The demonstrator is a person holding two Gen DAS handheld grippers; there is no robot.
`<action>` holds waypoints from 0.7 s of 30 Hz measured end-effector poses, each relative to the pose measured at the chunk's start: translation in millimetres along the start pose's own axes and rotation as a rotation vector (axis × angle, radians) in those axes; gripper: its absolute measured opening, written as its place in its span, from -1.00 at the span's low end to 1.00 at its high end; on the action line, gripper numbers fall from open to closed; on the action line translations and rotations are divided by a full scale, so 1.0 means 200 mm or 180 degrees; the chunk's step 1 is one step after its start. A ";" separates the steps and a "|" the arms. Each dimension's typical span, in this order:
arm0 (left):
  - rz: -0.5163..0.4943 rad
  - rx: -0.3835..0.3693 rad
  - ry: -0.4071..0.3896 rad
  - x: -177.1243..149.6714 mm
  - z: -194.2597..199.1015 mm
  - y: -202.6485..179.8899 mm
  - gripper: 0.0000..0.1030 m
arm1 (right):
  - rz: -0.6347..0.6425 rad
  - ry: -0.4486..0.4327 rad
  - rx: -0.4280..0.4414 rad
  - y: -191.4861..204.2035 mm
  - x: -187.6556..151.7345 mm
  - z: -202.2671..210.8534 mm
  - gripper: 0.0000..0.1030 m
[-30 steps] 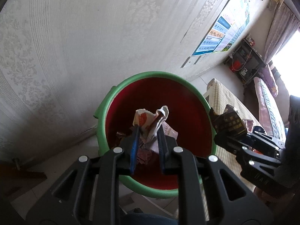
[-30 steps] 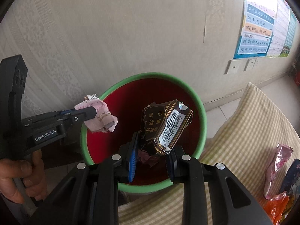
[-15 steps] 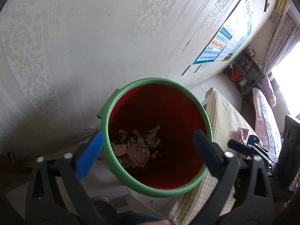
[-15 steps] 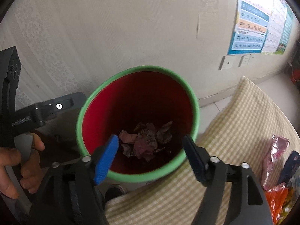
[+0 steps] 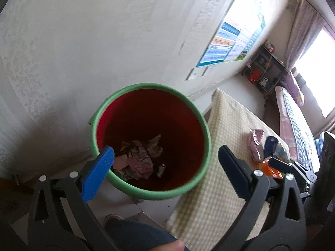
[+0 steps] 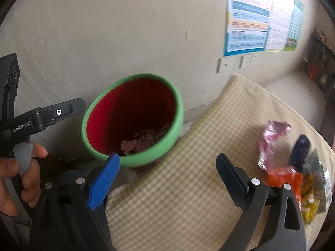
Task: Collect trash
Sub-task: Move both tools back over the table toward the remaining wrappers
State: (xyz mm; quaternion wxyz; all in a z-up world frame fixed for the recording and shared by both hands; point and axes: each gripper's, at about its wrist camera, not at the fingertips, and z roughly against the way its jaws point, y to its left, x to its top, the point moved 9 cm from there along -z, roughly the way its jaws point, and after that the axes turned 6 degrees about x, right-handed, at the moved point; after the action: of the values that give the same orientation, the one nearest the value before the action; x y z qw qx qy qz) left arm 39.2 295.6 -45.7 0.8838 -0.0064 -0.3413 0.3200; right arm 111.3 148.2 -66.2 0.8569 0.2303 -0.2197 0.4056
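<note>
Trash [image 5: 140, 156] crumpled, pinkish, heaped in red green-rimmed bin [image 5: 100, 113].

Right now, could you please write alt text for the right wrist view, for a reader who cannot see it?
The open, empty right gripper hangs over a checked cloth, beside a red bin with a green rim holding crumpled wrappers. More wrappers lie on the cloth at right; the left gripper shows at left.
</note>
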 end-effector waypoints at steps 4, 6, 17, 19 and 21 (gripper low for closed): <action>-0.0121 -0.0069 -0.0006 -0.04 0.05 -0.14 0.89 | -0.0093 -0.0055 -0.0093 -0.10 -0.07 0.12 0.75; -0.0200 -0.0108 -0.0006 -0.06 0.07 -0.21 0.89 | -0.0139 -0.0097 -0.0152 -0.15 -0.11 0.19 0.75; -0.0606 -0.0381 0.0090 -0.24 0.11 -0.64 0.89 | -0.0507 -0.0287 -0.0465 -0.48 -0.31 0.52 0.75; -0.0660 -0.0414 0.0118 -0.26 0.11 -0.70 0.89 | -0.0595 -0.0312 -0.0529 -0.55 -0.35 0.58 0.75; -0.0715 -0.0454 0.0143 -0.29 0.11 -0.77 0.89 | -0.0637 -0.0337 -0.0587 -0.60 -0.38 0.62 0.76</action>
State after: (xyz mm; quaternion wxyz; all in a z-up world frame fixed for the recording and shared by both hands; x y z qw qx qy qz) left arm 80.3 136.1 -28.1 0.9188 -0.0381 -0.3419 0.1938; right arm 139.4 -36.9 -36.4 0.8978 0.1924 -0.2769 0.2834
